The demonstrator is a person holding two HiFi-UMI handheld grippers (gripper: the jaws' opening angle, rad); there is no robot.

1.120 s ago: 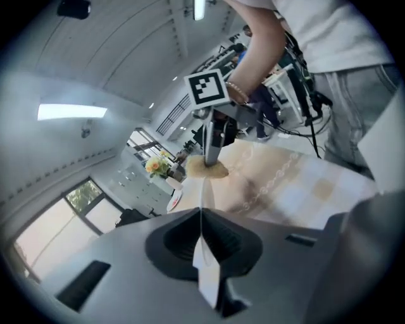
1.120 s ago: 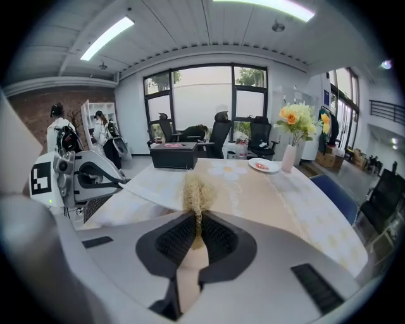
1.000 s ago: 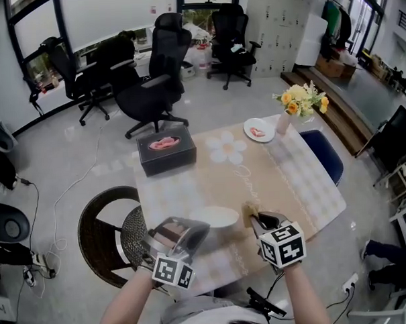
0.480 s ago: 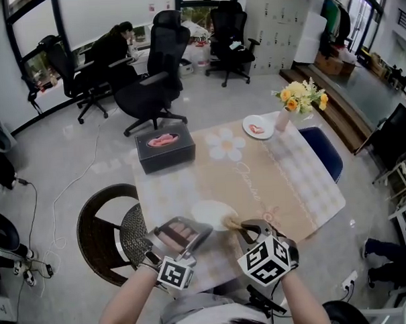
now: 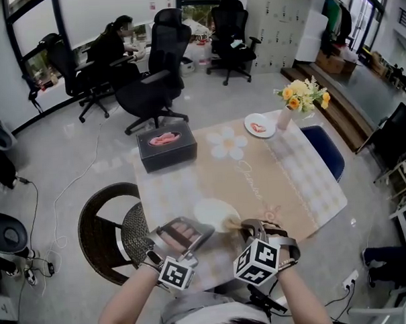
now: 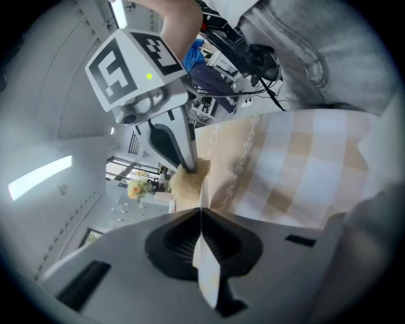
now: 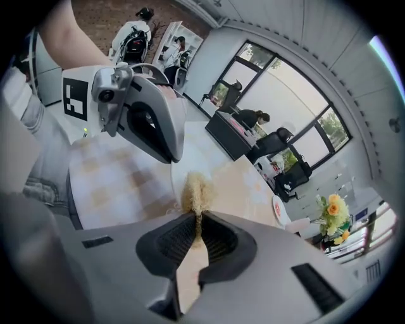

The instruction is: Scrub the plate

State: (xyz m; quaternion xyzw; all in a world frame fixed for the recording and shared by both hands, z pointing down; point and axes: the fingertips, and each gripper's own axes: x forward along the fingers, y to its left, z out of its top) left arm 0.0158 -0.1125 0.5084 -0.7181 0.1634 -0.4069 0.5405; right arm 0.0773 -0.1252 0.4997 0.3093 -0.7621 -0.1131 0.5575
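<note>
A round white plate (image 5: 212, 208) lies on the near part of a table covered with a beige and white checked cloth (image 5: 277, 178), just in front of the person. The left gripper (image 5: 192, 232) is clamped on the plate's near left rim. In the left gripper view its 2 jaws meet on a thin white edge of the plate (image 6: 205, 278), seen edge-on.

The right gripper (image 5: 247, 226) is clenched on a tan, fibrous scrubbing pad (image 5: 230, 223). In the right gripper view the pad (image 7: 196, 190) sticks out from between the closed jaws, and its far end rests against the plate's (image 7: 188, 149) right edge. The left gripper (image 7: 161, 142) shows just beyond it in that view. From the left gripper view, the right gripper (image 6: 180, 158) comes down from above with the pad (image 6: 186, 183) at its tip, touching the plate.

Farther up the table sits a black rectangular box with pink contents (image 5: 166, 145). Near the far right corner is a small white plate with red food (image 5: 259, 125), just beside a vase of yellow flowers (image 5: 301, 96). A round woven chair (image 5: 105, 229) stands at the table's left, and black office chairs (image 5: 152, 73) stand on the grey floor beyond.
</note>
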